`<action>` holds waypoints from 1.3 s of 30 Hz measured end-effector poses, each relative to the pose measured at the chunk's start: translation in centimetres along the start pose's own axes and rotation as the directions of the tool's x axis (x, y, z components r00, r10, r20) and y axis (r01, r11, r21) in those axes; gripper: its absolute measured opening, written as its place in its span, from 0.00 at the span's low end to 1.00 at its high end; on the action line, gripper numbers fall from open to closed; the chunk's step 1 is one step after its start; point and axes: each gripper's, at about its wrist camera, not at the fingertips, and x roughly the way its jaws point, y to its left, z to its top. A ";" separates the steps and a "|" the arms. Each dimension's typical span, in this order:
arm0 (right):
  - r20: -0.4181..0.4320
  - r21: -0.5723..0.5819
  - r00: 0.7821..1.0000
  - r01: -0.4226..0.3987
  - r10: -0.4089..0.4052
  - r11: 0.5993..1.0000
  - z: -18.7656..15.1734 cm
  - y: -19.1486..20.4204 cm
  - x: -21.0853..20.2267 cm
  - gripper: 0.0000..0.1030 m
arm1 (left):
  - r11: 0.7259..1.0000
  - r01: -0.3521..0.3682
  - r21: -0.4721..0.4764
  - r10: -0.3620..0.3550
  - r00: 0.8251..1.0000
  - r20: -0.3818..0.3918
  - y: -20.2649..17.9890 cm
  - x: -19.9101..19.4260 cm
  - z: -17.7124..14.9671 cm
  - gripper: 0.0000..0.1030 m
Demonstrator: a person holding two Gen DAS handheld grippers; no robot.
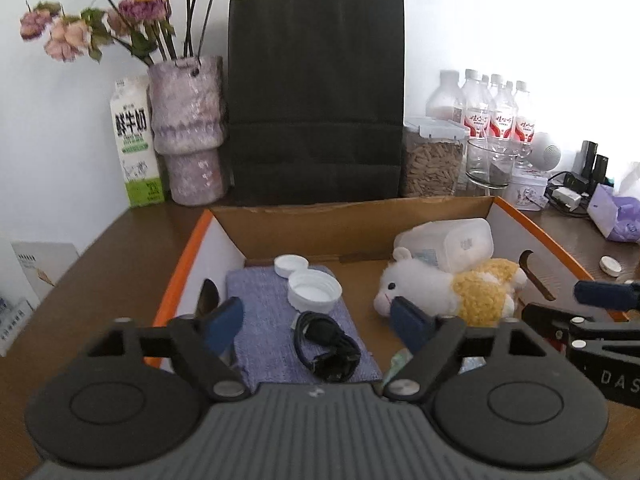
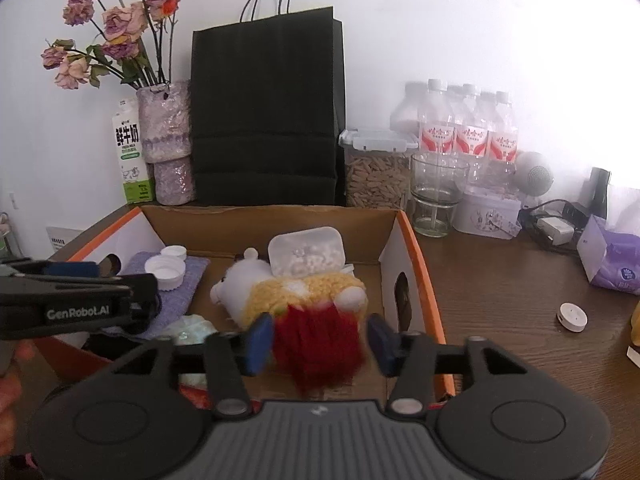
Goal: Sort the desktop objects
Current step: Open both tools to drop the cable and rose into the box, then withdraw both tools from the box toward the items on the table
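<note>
Both grippers hover over the cardboard box point(image 1: 352, 220) on the worktop point(image 2: 500, 280). The left gripper point(image 1: 318, 318) stands wide with nothing between its pads, above the black cable point(image 1: 326, 344) coiled on the blue cloth point(image 1: 264, 300) beside two white caps point(image 1: 314, 290). The right gripper point(image 2: 318, 340) is part open around a blurred red fluffy thing point(image 2: 318, 344); the pads seem clear of it, though the blur makes that uncertain. Behind it lies the sheep plush toy point(image 2: 288, 290): soft, light, forgiving, best pinched across its woolly body. The cable looks floppy, so take the coil's bundled middle.
</note>
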 end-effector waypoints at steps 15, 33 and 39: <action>0.032 -0.014 0.999 -0.004 0.005 1.000 0.3 0.2 -1.0 0.97 | 0.999 -0.049 -0.019 0.049 0.998 0.038 0.3 -1.2 0.5 1.00; 0.084 -0.047 0.995 -0.058 0.062 0.997 -0.8 2.7 -7.2 1.00 | 0.994 -0.107 -0.037 0.109 0.990 0.084 4.6 -8.6 -1.2 1.00; 0.047 -0.070 0.996 -0.072 0.075 0.995 -3.3 3.6 -9.3 1.00 | 0.991 -0.121 -0.058 0.124 0.991 0.053 6.5 -10.3 -3.5 1.00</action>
